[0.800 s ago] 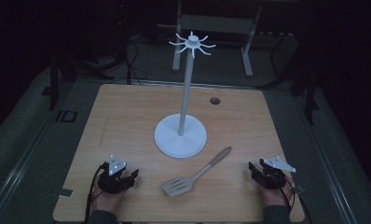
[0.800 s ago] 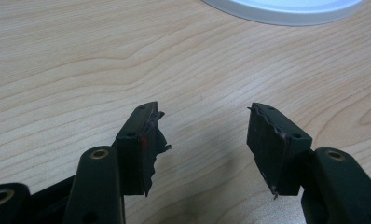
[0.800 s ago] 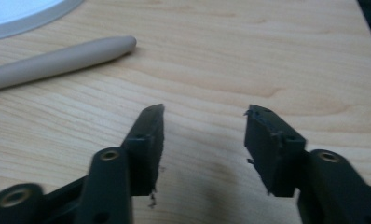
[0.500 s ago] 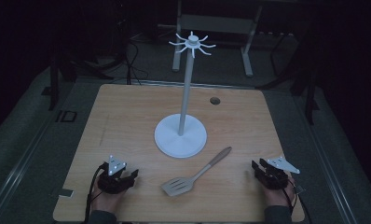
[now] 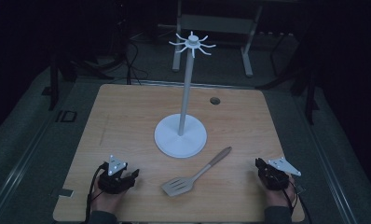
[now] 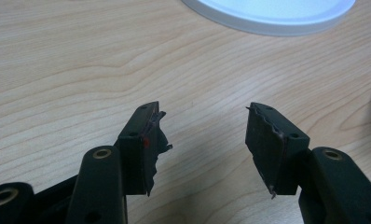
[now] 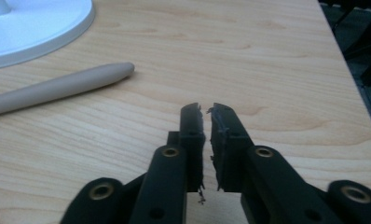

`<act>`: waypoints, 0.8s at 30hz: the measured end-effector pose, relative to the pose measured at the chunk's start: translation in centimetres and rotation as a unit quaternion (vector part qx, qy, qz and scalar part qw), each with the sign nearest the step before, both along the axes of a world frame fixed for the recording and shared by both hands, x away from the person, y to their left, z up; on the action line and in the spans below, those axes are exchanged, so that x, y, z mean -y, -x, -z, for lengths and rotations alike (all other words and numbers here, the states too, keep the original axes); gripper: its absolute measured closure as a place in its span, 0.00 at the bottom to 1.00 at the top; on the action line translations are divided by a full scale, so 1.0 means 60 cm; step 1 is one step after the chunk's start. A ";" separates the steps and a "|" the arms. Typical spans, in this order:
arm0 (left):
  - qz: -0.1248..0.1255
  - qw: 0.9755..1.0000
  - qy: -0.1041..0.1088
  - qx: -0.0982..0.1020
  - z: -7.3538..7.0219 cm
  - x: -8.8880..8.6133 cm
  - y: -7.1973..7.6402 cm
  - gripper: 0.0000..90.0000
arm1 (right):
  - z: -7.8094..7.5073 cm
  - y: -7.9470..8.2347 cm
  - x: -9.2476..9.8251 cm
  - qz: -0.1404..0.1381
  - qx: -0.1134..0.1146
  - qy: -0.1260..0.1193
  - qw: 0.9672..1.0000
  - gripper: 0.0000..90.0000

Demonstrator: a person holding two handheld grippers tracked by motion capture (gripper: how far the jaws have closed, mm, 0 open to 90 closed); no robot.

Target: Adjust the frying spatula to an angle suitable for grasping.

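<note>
Spatula (image 5: 195,174) lies flat between both tongs, untouched. Left tongs (image 6: 202,140) spread, right tongs (image 7: 207,140) pressed together; open right, pinch handle (image 7: 58,88) squarely.

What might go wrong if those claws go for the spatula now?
The stand is tall on a thin pole, and the spatula lies just in front of its base, so a careless sweep might knock it. The spatula lies flat on the table, which could make it slip from a pinch. The right claw is shut and would need opening first; the left claw is open.
</note>
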State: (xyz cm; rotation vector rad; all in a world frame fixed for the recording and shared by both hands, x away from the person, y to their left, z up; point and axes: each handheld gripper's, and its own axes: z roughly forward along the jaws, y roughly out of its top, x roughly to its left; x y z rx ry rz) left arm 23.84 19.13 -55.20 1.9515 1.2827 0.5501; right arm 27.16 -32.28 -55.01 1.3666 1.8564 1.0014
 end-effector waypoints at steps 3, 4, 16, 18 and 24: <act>0.005 1.000 0.005 0.008 -0.008 0.005 0.004 0.50 | -0.001 0.001 0.002 0.003 0.003 -0.002 1.000 0.98; 0.008 1.000 0.006 0.010 -0.012 0.007 0.004 0.50 | -0.001 0.001 0.002 0.004 0.003 -0.003 1.000 0.99; 0.047 0.999 0.011 0.022 -0.049 0.043 0.001 0.50 | -0.002 0.002 0.003 0.014 0.013 -0.003 1.000 0.95; 0.051 0.998 0.016 0.023 -0.056 0.049 -0.001 0.50 | -0.002 0.003 0.004 0.017 0.017 -0.002 1.000 0.94; 0.062 0.997 0.022 0.030 -0.074 0.066 -0.011 0.50 | -0.002 0.003 0.005 0.019 0.019 -0.003 1.000 0.92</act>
